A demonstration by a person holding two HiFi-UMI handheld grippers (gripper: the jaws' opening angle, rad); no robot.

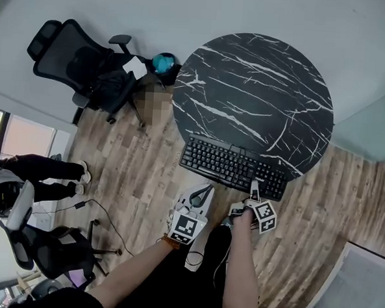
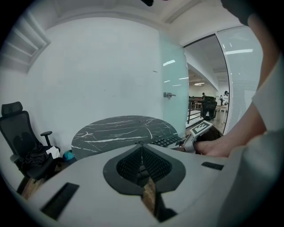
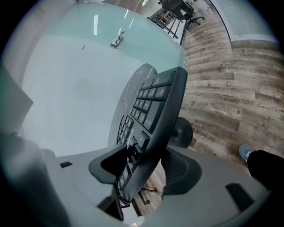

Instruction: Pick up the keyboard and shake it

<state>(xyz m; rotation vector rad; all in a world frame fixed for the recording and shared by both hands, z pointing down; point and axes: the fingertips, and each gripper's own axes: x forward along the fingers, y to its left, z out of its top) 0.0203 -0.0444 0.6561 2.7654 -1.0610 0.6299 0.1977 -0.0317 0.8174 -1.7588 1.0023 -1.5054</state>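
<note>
A black keyboard hangs in the air in front of the round black marble table, over its near edge and the wood floor. My right gripper is shut on the keyboard's near right corner. In the right gripper view the keyboard runs away edge-on between the jaws of that gripper. My left gripper is shut and holds nothing, just short of the keyboard's near left edge. From the left gripper I see the table, the keyboard and the hand on the right gripper.
A black office chair with clothes on it stands left of the table, a teal object beside it. A seated person's legs and another chair are at the left. A cable lies on the floor. A glass wall is at the right.
</note>
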